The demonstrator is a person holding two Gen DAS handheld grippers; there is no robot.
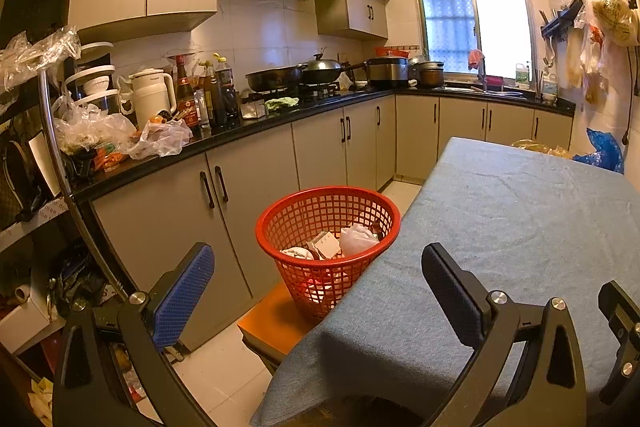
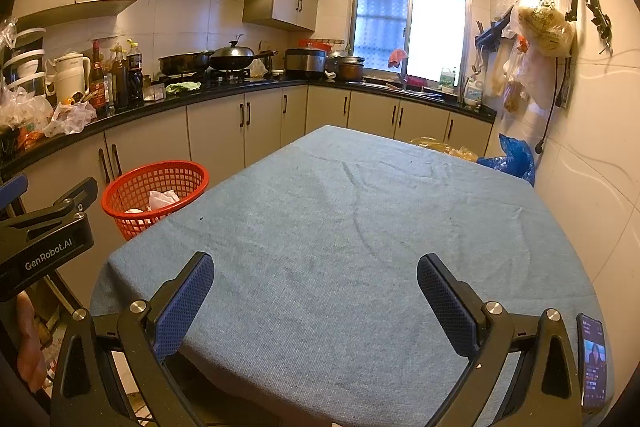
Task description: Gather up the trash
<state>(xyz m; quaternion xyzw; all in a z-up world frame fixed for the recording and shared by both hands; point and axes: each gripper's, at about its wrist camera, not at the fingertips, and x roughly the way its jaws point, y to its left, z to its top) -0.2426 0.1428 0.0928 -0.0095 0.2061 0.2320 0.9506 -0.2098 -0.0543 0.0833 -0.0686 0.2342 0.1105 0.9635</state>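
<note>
i find both grippers wide, empty: left gripper (image 1: pixel 318 291), right gripper (image 2: pixel 316 297). trash (image 1: pixel 356 239) sits in red basket (image 1: pixel 280 209), left of worktop (image 2: pixel 340 211). cloth bare; i judge collection finished. advise final check far edge.

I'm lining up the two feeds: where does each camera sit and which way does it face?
Left wrist: on the left gripper, over the table's near left corner, facing the red plastic mesh basket; its open fingers show.
Right wrist: on the right gripper, facing along the blue-grey tablecloth; its open fingers and a hand show.
Shared: basket, tablecloth.
</note>
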